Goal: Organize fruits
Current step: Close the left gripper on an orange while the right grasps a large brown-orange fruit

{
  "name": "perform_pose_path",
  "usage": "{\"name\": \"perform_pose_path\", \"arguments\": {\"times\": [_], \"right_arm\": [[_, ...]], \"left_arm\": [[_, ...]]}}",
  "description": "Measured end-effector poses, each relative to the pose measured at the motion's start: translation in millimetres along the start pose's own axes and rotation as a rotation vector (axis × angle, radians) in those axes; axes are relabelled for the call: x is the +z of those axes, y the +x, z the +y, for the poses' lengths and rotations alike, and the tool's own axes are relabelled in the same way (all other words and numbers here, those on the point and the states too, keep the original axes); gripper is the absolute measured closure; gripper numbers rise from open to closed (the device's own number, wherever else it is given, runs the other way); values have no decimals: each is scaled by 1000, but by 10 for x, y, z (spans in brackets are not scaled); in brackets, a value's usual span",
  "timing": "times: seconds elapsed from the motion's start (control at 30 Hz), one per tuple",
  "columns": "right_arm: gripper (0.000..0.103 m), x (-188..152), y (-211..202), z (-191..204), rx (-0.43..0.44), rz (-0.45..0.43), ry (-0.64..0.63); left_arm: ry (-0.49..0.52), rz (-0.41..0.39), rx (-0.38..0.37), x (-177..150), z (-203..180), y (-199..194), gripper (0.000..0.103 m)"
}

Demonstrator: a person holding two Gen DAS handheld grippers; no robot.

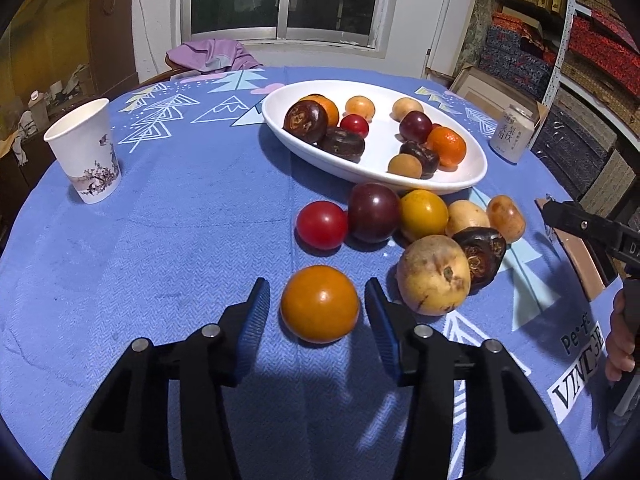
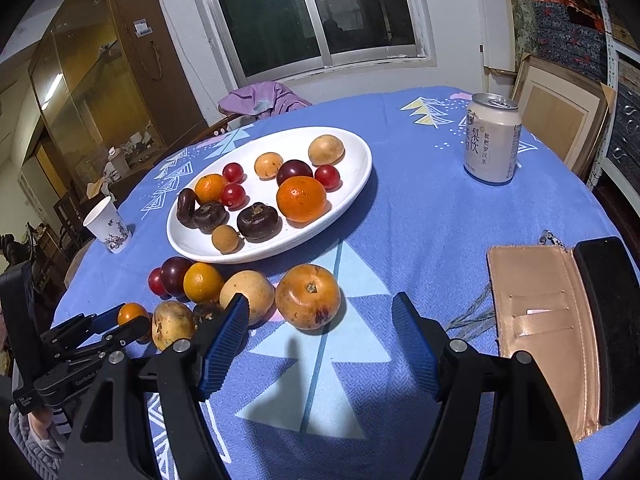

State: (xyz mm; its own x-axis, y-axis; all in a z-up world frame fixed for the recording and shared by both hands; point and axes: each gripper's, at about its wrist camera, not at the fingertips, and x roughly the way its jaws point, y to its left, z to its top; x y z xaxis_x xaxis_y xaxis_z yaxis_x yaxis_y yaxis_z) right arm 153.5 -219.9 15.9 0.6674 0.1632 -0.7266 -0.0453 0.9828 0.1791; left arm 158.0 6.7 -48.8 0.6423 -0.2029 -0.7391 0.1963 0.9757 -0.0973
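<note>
A white oval plate point(image 1: 380, 148) point(image 2: 260, 250) holds several small fruits: oranges, red ones, dark brown ones and tan ones. In front of it, more loose fruits lie on the blue cloth. In the left wrist view my left gripper point(image 1: 318, 300) straddles a round orange fruit point(image 1: 320, 304), with a thin gap at each blue pad. The right wrist view shows the same gripper point(image 2: 124, 322) around that fruit point(image 2: 132, 313). My right gripper point(image 2: 320, 306) stands open just short of a larger orange-brown fruit point(image 2: 307, 296), with nothing between its pads.
A paper cup point(image 1: 86, 152) stands at the left of the round table. A drink can point(image 2: 492, 140) is beyond the plate on the right. A tan open wallet point(image 2: 540, 320) with a black phone point(image 2: 608, 320) lies at the right edge. A purple cloth point(image 1: 212, 54) hangs on a chair behind.
</note>
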Motion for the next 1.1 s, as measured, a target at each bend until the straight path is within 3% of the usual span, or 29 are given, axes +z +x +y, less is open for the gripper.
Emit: {"name": "perform_pose_path", "arguments": {"times": [0.13, 0.53, 0.87, 0.97, 1.1], "right_arm": [[28, -15, 3, 9, -6, 1, -8], [28, -127, 126, 259, -130, 3, -192], [33, -33, 297, 274, -151, 10, -201], [38, -6, 374, 288, -144, 28, -200], [54, -5, 468, 286, -105, 68, -187]], "left_arm": [[9, 8, 5, -5, -19, 14, 65], [-7, 4, 49, -40, 86, -45, 65], [-11, 3, 48, -45, 91, -43, 65], [-11, 3, 48, -45, 92, -43, 65], [-12, 4, 47, -47, 91, -43, 65]]}}
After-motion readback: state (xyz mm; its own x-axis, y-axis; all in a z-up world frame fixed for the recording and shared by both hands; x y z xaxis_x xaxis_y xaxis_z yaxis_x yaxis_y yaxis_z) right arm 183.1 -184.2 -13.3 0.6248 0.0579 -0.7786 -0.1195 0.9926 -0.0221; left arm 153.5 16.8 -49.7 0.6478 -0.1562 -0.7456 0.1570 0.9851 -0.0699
